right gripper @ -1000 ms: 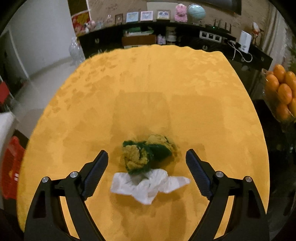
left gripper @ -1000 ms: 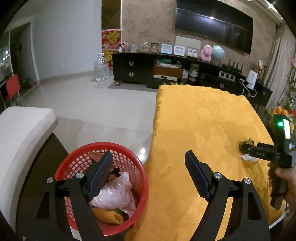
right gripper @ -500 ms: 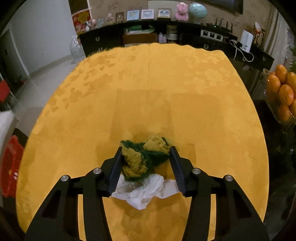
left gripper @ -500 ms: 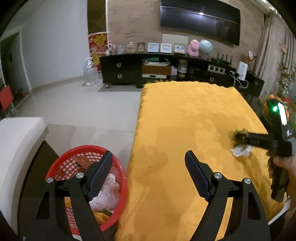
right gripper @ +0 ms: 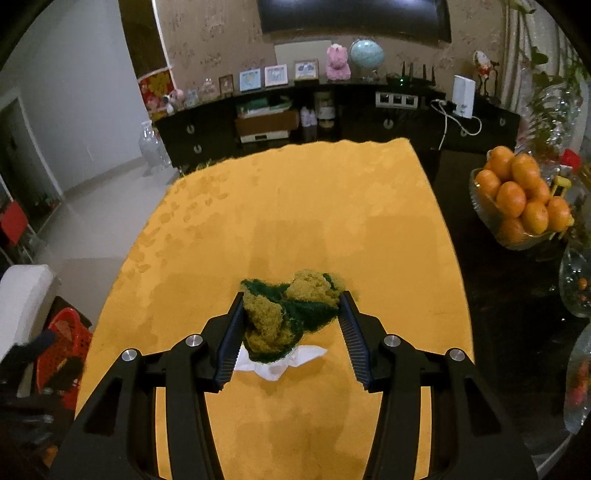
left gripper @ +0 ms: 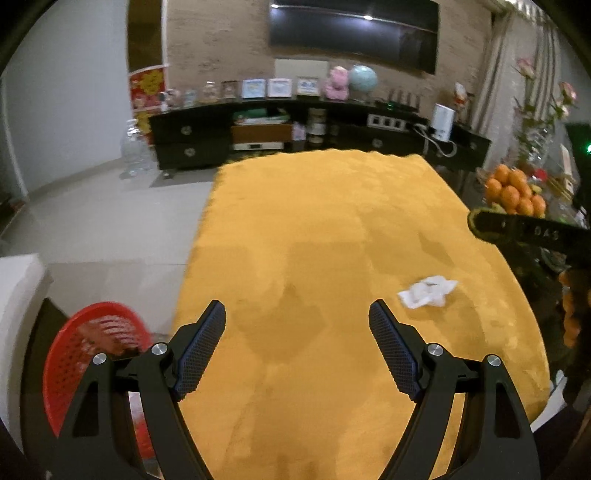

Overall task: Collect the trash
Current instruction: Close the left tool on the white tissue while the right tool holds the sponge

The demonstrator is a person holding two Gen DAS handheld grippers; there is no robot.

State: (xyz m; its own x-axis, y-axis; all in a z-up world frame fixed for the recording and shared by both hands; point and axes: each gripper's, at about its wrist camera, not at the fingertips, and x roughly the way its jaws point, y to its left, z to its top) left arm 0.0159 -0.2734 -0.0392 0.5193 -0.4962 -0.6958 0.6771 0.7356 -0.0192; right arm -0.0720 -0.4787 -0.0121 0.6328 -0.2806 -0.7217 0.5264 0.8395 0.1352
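Green-and-yellow scrubber (right gripper: 291, 314) pinched in my right gripper (right gripper: 291, 326).
My left gripper (left gripper: 297, 345) hangs open above the tabletop (left gripper: 314, 221); white tissue (left gripper: 426, 293) lies there.

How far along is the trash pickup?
Done: the red basket already has trash inside. In hand: right gripper is shut on the green-and-yellow scrap, lifted clear. Left: the white tissue on the yellow tablecloth; left gripper is open.

A yellow tablecloth (right gripper: 303, 206) covered the table. A glass bowl of oranges (right gripper: 517, 199) sat off its right side. A dark cabinet (left gripper: 192, 144) ran along the back wall, carrying framed pictures (right gripper: 275, 75), a pink plush toy (right gripper: 337, 62) and a globe (right gripper: 366, 53); a TV (left gripper: 354, 33) hung above.
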